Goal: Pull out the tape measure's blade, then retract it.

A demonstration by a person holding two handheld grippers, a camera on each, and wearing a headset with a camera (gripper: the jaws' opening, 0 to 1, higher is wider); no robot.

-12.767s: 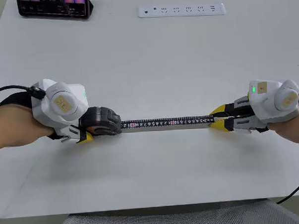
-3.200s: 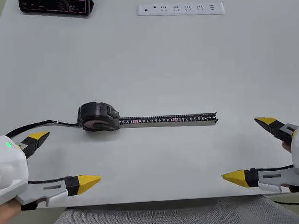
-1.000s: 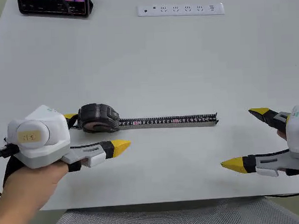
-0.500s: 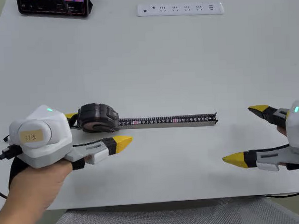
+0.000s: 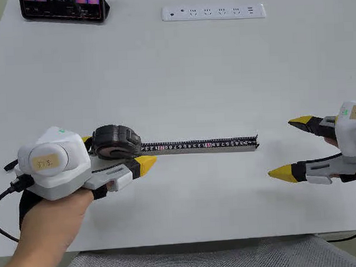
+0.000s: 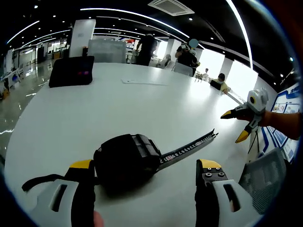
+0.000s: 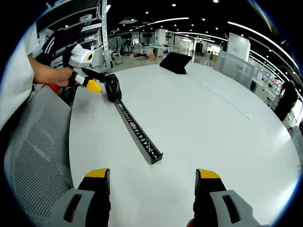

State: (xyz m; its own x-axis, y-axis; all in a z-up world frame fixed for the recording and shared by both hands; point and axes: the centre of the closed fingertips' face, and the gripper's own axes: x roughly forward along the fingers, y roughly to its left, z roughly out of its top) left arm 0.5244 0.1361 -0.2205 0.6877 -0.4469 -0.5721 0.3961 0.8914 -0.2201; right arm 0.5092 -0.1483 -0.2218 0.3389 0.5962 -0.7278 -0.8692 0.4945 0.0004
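Note:
The black tape measure case (image 5: 116,142) lies on the white table (image 5: 181,80), its blade (image 5: 196,145) drawn out to the right and flat on the surface, ending in a hook (image 5: 256,141). My left gripper (image 5: 117,151) is open with one jaw on each side of the case (image 6: 125,158); one jaw sits close to it, the other stands well apart. My right gripper (image 5: 291,147) is open and holds nothing, a short way right of the blade's hook. In the right gripper view the blade's end (image 7: 156,158) lies just ahead of my right gripper (image 7: 152,173).
A white power strip (image 5: 213,12) and a dark tablet (image 5: 63,7) lie at the table's far edge. A grey mesh chair (image 5: 201,259) is below the near edge. A black cable (image 5: 0,200) trails from the left gripper. Several people stand in the background.
My left gripper has come in from the front left, and its jaws now stand on either side of the case. My right gripper has drifted slightly up. The tape measure has not moved.

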